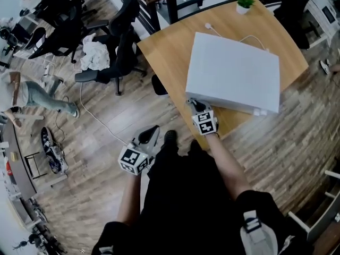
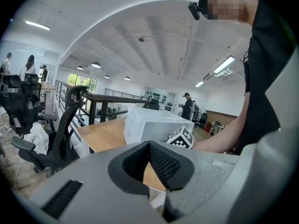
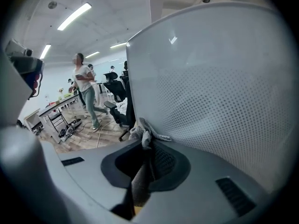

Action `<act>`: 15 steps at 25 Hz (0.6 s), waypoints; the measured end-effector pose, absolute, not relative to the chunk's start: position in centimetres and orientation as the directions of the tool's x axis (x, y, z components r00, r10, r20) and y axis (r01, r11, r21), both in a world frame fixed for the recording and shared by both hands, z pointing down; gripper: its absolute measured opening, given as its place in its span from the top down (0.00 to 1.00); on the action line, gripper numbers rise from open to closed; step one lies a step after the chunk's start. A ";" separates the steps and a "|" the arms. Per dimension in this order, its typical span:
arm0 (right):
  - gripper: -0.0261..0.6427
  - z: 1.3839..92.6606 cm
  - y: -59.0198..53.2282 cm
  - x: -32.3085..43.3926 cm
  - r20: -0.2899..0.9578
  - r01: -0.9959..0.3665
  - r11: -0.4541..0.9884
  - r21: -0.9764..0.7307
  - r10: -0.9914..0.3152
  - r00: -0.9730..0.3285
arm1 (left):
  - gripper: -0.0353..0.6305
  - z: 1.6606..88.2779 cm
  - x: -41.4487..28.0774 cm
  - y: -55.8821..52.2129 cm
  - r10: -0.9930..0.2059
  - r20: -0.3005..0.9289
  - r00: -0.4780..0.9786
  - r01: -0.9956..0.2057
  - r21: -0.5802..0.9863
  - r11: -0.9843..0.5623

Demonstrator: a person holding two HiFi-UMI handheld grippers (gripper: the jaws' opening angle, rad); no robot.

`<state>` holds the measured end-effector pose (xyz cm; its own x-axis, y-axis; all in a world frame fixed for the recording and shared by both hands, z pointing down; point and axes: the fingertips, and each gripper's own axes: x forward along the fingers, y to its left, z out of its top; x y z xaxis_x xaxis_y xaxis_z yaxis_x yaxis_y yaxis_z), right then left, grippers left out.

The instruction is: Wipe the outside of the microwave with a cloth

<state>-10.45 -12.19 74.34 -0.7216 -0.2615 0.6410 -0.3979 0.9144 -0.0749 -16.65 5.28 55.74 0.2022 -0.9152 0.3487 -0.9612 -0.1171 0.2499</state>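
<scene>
A white microwave (image 1: 234, 73) stands on a wooden table (image 1: 170, 52). My right gripper (image 1: 195, 106) is at the microwave's near left corner, shut on a grey cloth (image 3: 145, 133) that bunches out past the jaw tips. In the right gripper view the microwave's perforated side wall (image 3: 219, 92) fills the right half, and the cloth lies against its edge. My left gripper (image 1: 151, 134) hangs off the table over the floor, lower left of the right one. It is shut with nothing in it. From there the microwave (image 2: 149, 125) shows ahead, apart.
Black office chairs (image 1: 114, 41) stand left of the table, one with a white rag (image 1: 94, 54). A small potted plant (image 1: 244, 3) and a white cable (image 1: 223, 33) lie behind the microwave. A person (image 3: 86, 94) walks on the wooden floor at left.
</scene>
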 end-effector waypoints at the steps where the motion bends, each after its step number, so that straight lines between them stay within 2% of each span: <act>1: 0.92 74.4 -12.4 -10.0 0.643 -0.408 0.910 -0.077 -0.267 -0.717 | 0.95 55.6 -16.4 5.0 -0.914 0.347 0.210 -0.960 0.250 -0.126; 15: 0.92 74.3 -16.7 -0.2 0.665 -0.544 0.838 -0.039 -0.384 -0.640 | 0.95 55.1 -12.2 3.4 -0.890 0.358 0.281 -0.947 0.257 -0.195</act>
